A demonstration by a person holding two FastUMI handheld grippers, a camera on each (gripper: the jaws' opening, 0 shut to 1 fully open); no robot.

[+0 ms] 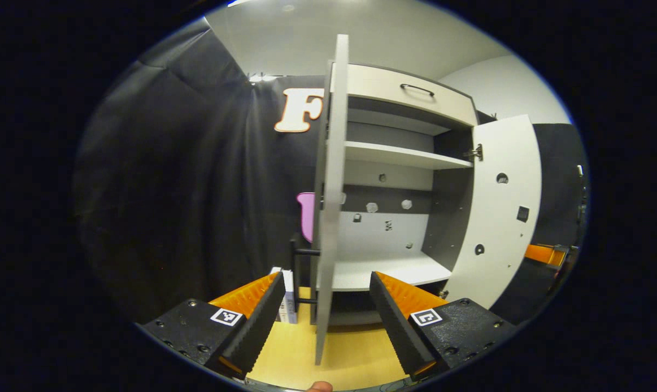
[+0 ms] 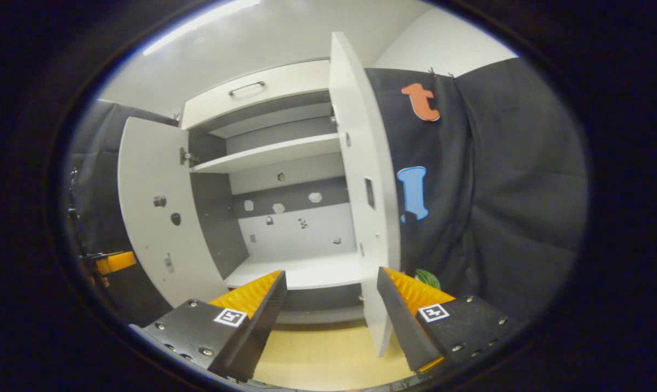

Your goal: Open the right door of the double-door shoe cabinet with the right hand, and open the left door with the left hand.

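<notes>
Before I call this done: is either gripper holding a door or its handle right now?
No. The left gripper is open astride the left door edge, not pressing it. The right gripper is open beside the right door. Both doors stand open.

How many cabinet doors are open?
2. The left door stands edge-on between the left claw's fingers; the right door is swung wide at the cabinet's right side. Both shelves look bare.
</notes>
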